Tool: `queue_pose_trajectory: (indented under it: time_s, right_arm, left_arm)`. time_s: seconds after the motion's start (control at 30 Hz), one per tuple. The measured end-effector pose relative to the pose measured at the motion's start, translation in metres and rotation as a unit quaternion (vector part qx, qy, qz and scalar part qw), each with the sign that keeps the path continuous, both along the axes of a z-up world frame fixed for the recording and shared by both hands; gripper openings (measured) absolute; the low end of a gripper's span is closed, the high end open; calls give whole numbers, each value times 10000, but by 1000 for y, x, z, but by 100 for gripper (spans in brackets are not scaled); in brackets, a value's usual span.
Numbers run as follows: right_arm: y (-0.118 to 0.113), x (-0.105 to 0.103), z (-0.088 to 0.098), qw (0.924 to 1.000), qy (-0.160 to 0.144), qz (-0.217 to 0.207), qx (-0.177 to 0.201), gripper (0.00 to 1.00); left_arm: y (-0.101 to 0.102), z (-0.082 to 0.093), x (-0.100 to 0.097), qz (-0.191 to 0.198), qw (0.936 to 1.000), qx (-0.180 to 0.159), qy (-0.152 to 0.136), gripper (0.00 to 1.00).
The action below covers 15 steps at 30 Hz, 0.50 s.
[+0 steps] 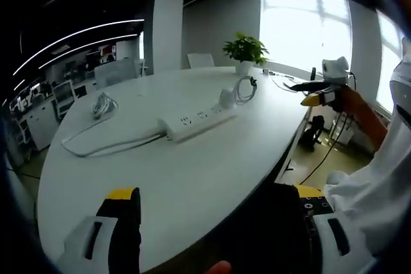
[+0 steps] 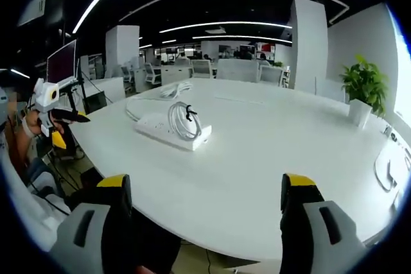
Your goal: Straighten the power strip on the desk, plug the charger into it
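I held both grippers back from the big white desk, neither one touching anything. In the left gripper view my left gripper had its jaws spread wide and released, with nothing between them; its yellow-capped tips rose over the near edge of the desk. In the right gripper view my right gripper was likewise spread apart and bare, also hovering at the desk's edge.

The power strip lay flat on the desk, well away from me, and in the left gripper view it ran at a slant to the desk's edge. Its white cord looped off from one end toward a small bundle of cable further along the desk. At the strip's other end sat the charger, a small white block, with its coiled cable just beside it. In the right gripper view the coiled cable appeared to rest against the strip; I could not tell whether it lay on top or just in front.

A potted plant stood near the far side of the desk. My right gripper also showed at the edge of the left gripper view, and my left one at the edge of the right gripper view.
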State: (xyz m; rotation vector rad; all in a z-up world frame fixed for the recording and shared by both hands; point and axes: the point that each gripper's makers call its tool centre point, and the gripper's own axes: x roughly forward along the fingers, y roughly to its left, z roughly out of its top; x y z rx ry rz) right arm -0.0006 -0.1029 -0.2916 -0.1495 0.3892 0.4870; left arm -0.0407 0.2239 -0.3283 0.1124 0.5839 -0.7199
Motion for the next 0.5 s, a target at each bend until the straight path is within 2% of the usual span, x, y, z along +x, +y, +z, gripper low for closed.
queue_pose_trajectory:
  time_s: [0.27,0.5]
  right_arm:
    - [-2,1,3,9999,-28,-72,128,94]
    - [-3,2,4,9998,-39,-101,162,94]
  left_arm:
    - [-4,0,1,-43,10000,-39,-16,96]
    - [0,-1,2,22,10000,-45,0,96]
